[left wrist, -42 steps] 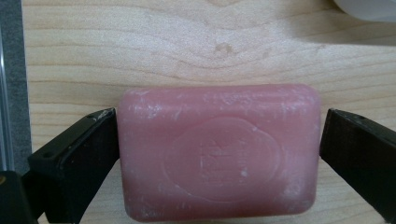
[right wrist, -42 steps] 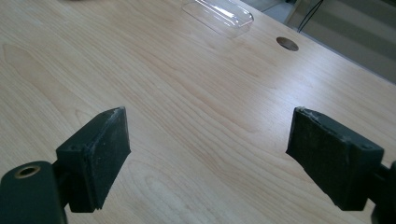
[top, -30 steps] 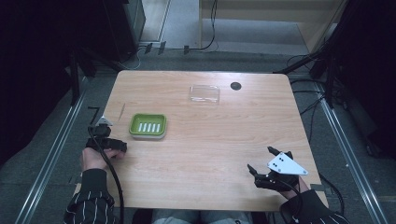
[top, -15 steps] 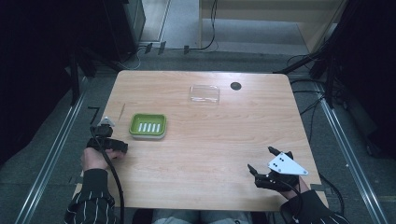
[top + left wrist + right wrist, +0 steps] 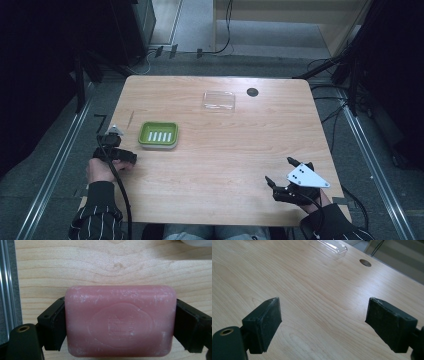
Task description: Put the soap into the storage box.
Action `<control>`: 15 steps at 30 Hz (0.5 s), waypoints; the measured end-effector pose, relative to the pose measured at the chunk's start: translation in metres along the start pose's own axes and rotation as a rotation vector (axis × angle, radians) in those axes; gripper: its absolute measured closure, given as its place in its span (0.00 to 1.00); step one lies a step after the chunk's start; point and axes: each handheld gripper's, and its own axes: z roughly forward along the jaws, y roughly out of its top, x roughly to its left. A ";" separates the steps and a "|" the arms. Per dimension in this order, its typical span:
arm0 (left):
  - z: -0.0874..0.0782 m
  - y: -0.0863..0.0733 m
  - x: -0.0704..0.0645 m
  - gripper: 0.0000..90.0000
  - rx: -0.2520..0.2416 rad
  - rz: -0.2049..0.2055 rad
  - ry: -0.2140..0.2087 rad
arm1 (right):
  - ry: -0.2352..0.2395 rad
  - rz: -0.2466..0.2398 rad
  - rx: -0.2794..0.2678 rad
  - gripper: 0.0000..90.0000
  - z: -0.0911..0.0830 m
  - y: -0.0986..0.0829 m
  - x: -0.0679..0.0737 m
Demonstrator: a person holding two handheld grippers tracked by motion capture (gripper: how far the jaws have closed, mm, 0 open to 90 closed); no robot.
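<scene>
A pink bar of soap (image 5: 120, 320) is clamped by its two short ends between the black jaws of my left gripper (image 5: 120, 322), just above the wooden table. In the high view my left gripper (image 5: 116, 150) is at the table's left edge, a little left of and nearer than a green soap dish (image 5: 158, 135) with a ribbed white inside. The soap itself is hidden there by the hand and gripper. My right gripper (image 5: 285, 182) rests near the front right corner. Its jaws (image 5: 329, 322) stand wide open over bare wood with nothing between them.
A clear plastic lid (image 5: 219, 100) lies at the back of the table (image 5: 240, 150), with a round cable hole (image 5: 252, 92) just right of it. Both also appear ahead of my right gripper: the lid (image 5: 329, 248) and the hole (image 5: 365, 262). Metal floor rails run along both table sides.
My left gripper has tipped slightly at the table's left edge, so its grey plate now shows. The right gripper has stayed where it was.
</scene>
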 end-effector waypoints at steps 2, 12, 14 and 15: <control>-0.001 0.000 -0.001 0.15 -0.002 0.007 0.003 | 0.002 0.000 0.000 0.15 0.000 0.000 0.000; -0.004 -0.002 -0.001 0.15 -0.014 0.026 -0.006 | 0.003 -0.004 0.003 0.15 0.001 0.001 0.001; -0.005 -0.002 -0.002 0.15 -0.017 0.030 -0.008 | 0.006 -0.006 0.005 0.15 0.001 0.001 0.001; -0.006 -0.002 -0.002 0.15 -0.019 0.032 -0.008 | 0.007 -0.006 0.006 0.15 0.001 0.001 0.001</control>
